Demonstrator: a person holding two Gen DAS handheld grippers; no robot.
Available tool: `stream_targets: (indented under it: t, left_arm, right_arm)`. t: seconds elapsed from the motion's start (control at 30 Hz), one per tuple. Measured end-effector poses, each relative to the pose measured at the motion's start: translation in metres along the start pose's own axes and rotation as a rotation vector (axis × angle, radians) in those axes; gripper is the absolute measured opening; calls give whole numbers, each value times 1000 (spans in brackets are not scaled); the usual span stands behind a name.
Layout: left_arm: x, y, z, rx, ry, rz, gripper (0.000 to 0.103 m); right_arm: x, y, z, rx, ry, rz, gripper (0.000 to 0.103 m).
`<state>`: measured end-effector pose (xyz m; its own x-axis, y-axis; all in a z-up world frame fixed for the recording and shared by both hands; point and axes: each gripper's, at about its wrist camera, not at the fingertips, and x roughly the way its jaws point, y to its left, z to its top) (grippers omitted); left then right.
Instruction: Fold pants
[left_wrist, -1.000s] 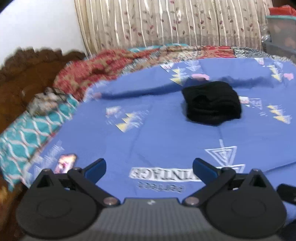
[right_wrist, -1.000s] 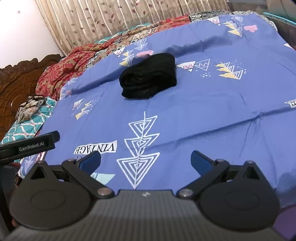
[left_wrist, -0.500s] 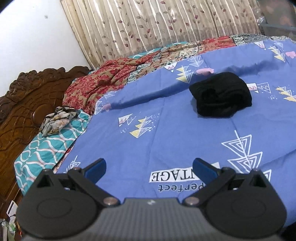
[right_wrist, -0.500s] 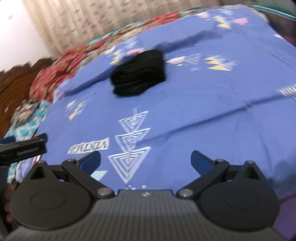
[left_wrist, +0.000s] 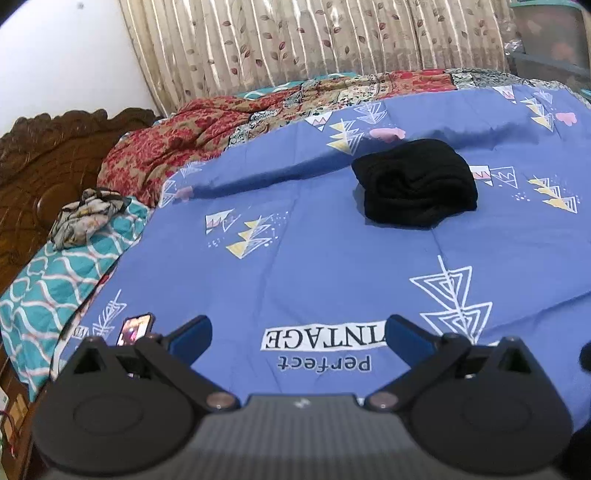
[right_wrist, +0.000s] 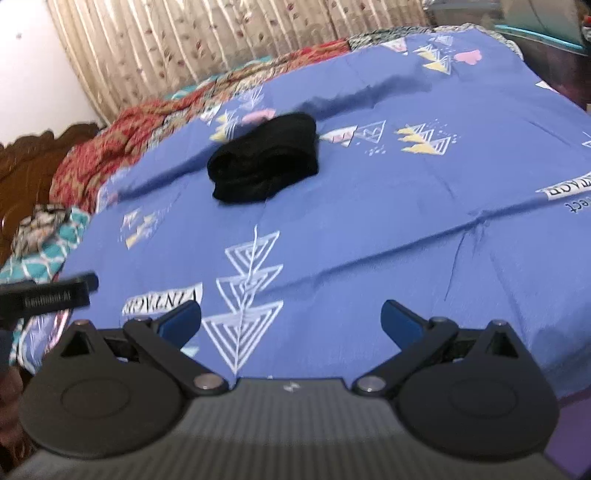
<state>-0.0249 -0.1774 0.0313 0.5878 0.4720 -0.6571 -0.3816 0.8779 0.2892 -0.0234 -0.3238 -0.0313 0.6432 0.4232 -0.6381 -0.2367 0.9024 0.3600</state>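
the black pants (left_wrist: 415, 184) lie bundled in a compact heap on the blue bedsheet (left_wrist: 295, 266), toward the far middle of the bed. both the left gripper (left_wrist: 297, 334) and the right gripper (right_wrist: 291, 319) hover over the near edge, well apart from the pants, jaws spread wide and empty. a phone (left_wrist: 135, 328) lies just beside the left gripper.

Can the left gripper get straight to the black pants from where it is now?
Probably yes. The left gripper is open and empty, and only bare blue bedsheet lies between it and the folded black pants, which sit ahead and a little to its right. The phone lies off to the left.
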Motion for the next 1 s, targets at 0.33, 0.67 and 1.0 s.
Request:
stream_targets:
  t: [0.33,0.67,1.0]
  left_arm:
    - [-4,-2,2,-22,-23,-8,103]
    - [-4,-4,3,-22,-13,-7,103]
    - [-3,-6,1,-22,6,-6,103]
  right_arm:
    - [-7,4,8,-37,-60,8,103]
    - [-5,11,3,-24,-60,1,103]
    - [-6,17,-4,-9,-61,-7,103]
